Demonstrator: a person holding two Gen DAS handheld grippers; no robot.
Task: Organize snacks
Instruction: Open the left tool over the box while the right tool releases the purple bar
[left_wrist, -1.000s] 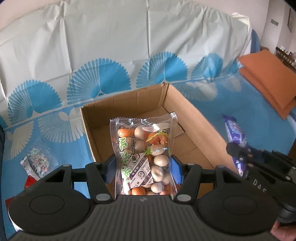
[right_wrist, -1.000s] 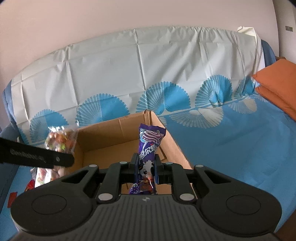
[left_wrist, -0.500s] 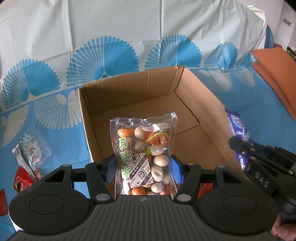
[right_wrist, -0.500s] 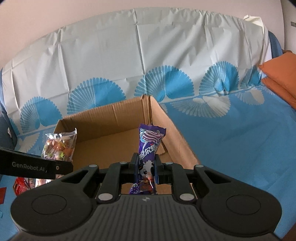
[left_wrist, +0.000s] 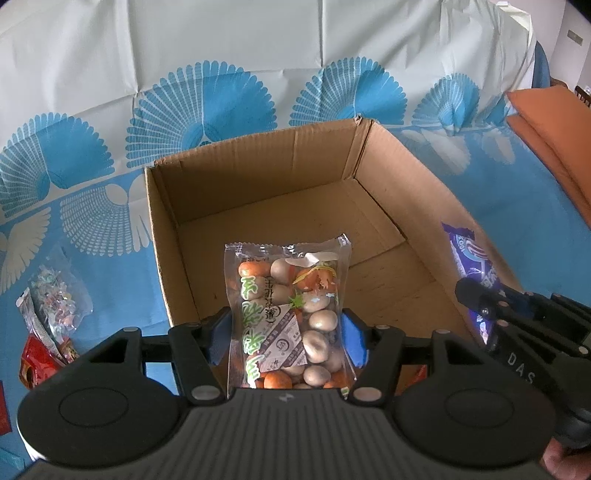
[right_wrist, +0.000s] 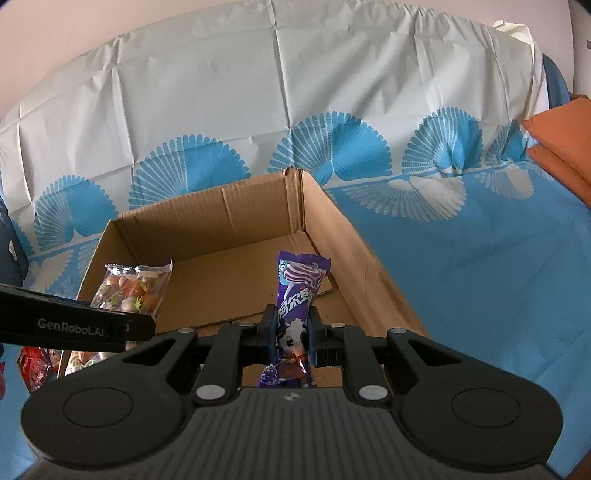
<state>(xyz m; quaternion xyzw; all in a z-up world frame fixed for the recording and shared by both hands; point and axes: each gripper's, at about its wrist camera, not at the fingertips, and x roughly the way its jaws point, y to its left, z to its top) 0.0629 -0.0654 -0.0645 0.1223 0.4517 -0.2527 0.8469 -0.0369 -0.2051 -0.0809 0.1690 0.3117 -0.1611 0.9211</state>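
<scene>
A: Left gripper (left_wrist: 287, 334) first. Its fingers (left_wrist: 218, 332) are clamped on the clear plastic bag of orange and beige coated nuts (left_wrist: 287, 314). The bag stands upright between the blue pads at frame centre, over the near edge of the open brown cardboard box (left_wrist: 258, 177).

B: Right gripper (right_wrist: 291, 334)?

A: Closed on the narrow purple candy packet with a cartoon cow (right_wrist: 297, 306), held upright at lower centre, the top sticking well above the fingertips, also over the near part of the box (right_wrist: 229, 206).

B: Anything one view has that the other lacks?

A: Left view shows loose stuff at the far left on the blue-and-white fan-print cloth (left_wrist: 92, 229): a small clear bag of mixed sweets (left_wrist: 55, 299) and red wrappers (left_wrist: 40, 362) below it. It also shows the right gripper (left_wrist: 476, 299) and purple packet (left_wrist: 472, 258) at right, outside the box's right wall. Right view has the nut bag (right_wrist: 133, 284) and a left finger (right_wrist: 74, 325) at lower left. Orange cushions (right_wrist: 561, 147) sit at the right edge.

B: Versus a second ago?

A: Grips unchanged. The box fills more of both frames and more of its floor shows; both grippers are closer over it.
</scene>
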